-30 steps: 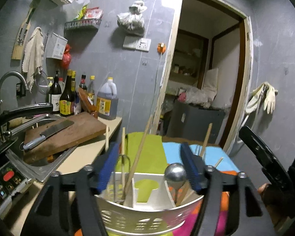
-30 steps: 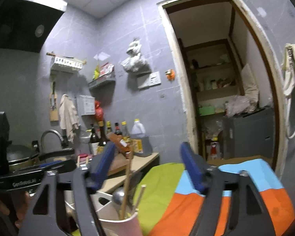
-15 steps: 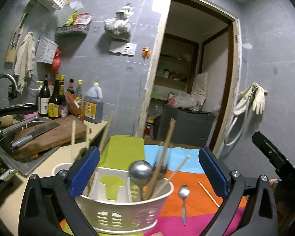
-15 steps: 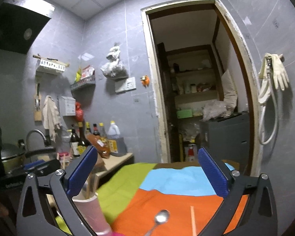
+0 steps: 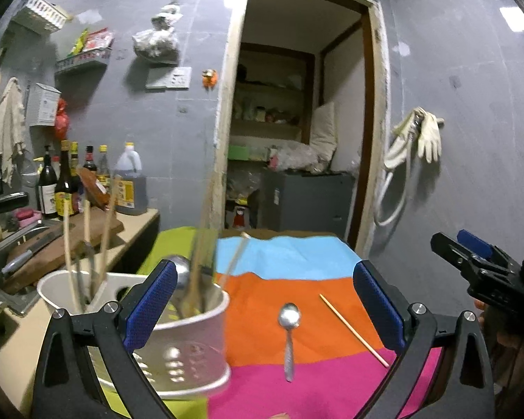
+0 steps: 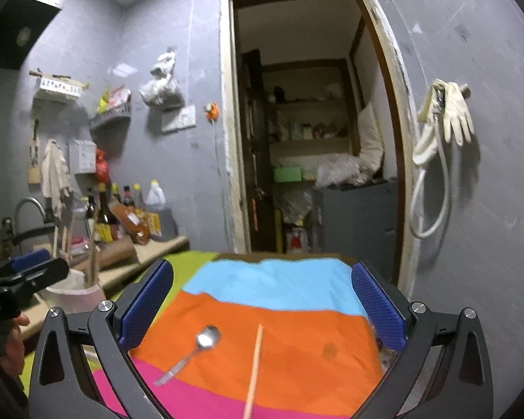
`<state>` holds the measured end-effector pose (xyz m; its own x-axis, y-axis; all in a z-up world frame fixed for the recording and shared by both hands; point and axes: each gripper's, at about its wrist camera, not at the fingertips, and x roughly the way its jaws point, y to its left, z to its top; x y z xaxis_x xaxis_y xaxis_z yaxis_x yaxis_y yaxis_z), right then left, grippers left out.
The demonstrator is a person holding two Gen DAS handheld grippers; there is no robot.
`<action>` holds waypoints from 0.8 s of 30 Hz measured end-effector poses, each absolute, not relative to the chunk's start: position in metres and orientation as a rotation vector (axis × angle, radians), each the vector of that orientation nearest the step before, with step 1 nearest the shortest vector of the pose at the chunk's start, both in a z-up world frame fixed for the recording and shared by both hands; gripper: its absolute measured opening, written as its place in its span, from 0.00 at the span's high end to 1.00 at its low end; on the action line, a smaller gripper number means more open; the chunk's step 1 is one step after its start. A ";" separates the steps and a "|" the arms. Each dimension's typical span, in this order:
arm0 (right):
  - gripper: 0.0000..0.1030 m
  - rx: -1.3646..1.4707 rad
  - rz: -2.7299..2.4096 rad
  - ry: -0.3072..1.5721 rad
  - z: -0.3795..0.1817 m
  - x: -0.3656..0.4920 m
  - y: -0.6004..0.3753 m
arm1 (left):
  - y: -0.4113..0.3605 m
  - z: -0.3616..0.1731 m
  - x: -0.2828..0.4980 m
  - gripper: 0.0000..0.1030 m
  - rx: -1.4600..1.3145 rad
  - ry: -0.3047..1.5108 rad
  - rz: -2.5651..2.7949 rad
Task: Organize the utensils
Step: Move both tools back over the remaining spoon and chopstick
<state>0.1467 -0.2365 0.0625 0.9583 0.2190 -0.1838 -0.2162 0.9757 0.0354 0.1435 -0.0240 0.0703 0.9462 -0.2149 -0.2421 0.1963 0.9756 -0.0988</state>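
At the bottom of the left wrist view, the left hand-held gripper (image 5: 262, 300) stands wide with nothing between its blue pads; its jaws have just been opening. Just past its left finger, at lower left, a white utensil holder (image 5: 178, 345) sits on the striped cloth (image 5: 297, 258) that covers the surface, with chopsticks (image 5: 87, 244) upright in its far compartment and a ladle (image 5: 180, 269) with more sticks in the nearer one. Toward the centre, a metal spoon (image 5: 289, 328) lies flat across the orange and pink stripes, and a single chopstick (image 5: 353, 330) lies apart to its right. At the right edge the other tool shows.

In the right wrist view, the right hand-held gripper (image 6: 260, 303) is likewise spread wide and empty, its jaws having just been opening, above the spoon (image 6: 199, 345) and chopstick (image 6: 254, 366). Farther back on the left, bottles (image 5: 70, 181) stand against the grey wall.
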 end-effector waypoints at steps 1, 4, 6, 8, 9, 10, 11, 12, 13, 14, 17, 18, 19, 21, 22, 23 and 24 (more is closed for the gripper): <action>0.00 0.008 0.215 0.203 0.060 0.148 -0.239 | -0.030 0.067 0.144 0.04 -0.067 0.265 -0.218; 0.00 -0.016 0.200 0.256 0.051 0.151 -0.244 | -0.043 0.055 0.147 0.04 -0.048 0.304 -0.247; 0.00 -0.025 0.197 0.292 0.046 0.155 -0.248 | -0.052 0.048 0.148 0.04 -0.033 0.331 -0.263; 0.00 -0.023 0.209 0.340 0.040 0.160 -0.252 | -0.060 0.041 0.151 0.04 -0.016 0.358 -0.276; 0.00 -0.020 0.212 0.354 0.037 0.162 -0.253 | -0.063 0.038 0.154 0.04 -0.007 0.372 -0.282; 0.00 -0.017 0.217 0.380 0.034 0.165 -0.255 | -0.067 0.035 0.156 0.04 0.003 0.387 -0.283; 0.00 -0.013 0.223 0.398 0.032 0.167 -0.257 | -0.070 0.032 0.157 0.04 0.012 0.401 -0.282; 0.00 -0.007 0.233 0.419 0.029 0.170 -0.259 | -0.073 0.029 0.160 0.04 0.023 0.421 -0.282; 0.01 -0.001 0.243 0.441 0.026 0.174 -0.260 | -0.076 0.026 0.162 0.04 0.030 0.437 -0.284; 0.01 0.002 0.253 0.466 0.023 0.177 -0.261 | -0.078 0.023 0.165 0.04 0.037 0.457 -0.286; 0.07 -0.005 0.273 0.529 0.014 0.187 -0.261 | -0.085 0.015 0.171 0.05 0.063 0.499 -0.286; 0.10 -0.005 0.281 0.548 0.011 0.189 -0.260 | -0.088 0.012 0.174 0.06 0.074 0.512 -0.286; 0.13 -0.004 0.287 0.571 0.007 0.193 -0.260 | -0.090 0.010 0.177 0.08 0.081 0.522 -0.284; 0.14 -0.001 0.296 0.621 0.000 0.200 -0.261 | -0.093 0.006 0.185 0.12 0.097 0.556 -0.277; 0.15 0.001 0.300 0.642 -0.004 0.203 -0.261 | -0.095 0.003 0.188 0.16 0.102 0.568 -0.271; 0.16 0.005 0.306 0.665 -0.008 0.205 -0.261 | -0.096 -0.001 0.193 0.19 0.109 0.588 -0.259; 0.17 0.008 0.312 0.683 -0.012 0.208 -0.261 | -0.097 -0.005 0.198 0.24 0.112 0.607 -0.255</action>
